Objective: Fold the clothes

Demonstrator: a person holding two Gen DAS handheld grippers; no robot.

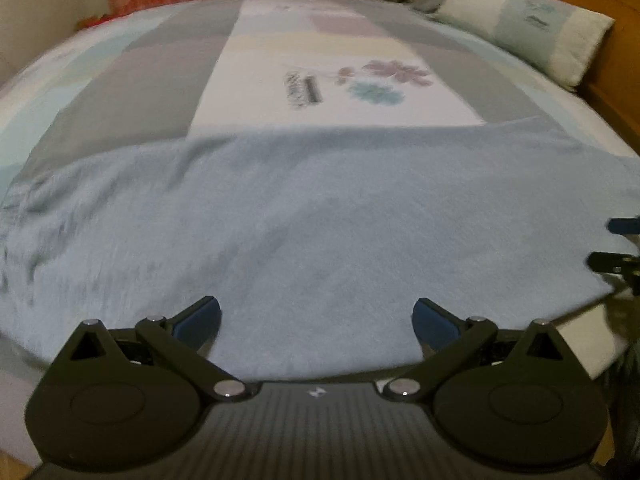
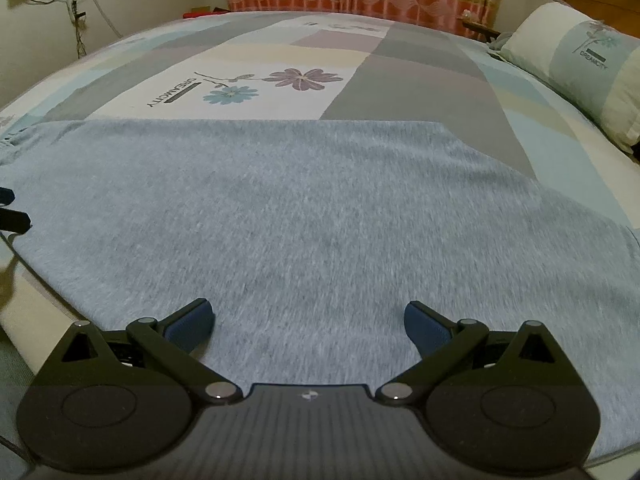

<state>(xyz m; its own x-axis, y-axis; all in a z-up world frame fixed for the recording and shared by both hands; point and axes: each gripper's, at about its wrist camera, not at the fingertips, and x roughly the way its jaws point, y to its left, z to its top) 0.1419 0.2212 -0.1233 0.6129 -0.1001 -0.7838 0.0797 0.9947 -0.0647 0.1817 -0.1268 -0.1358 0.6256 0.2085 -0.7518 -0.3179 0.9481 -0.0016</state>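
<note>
Both level; left gripper (image 1: 316,320), right gripper (image 2: 308,322) splayed over garment (image 2: 320,208).

garment (image 2: 320,216) lies on bed (image 2: 400,76), pillow (image 2: 580,64) beyond right.

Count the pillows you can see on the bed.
1. A single pillow lies at the far right of the bed, by the wooden headboard, beyond the blue-grey garment. Others may lie outside both views.
</note>
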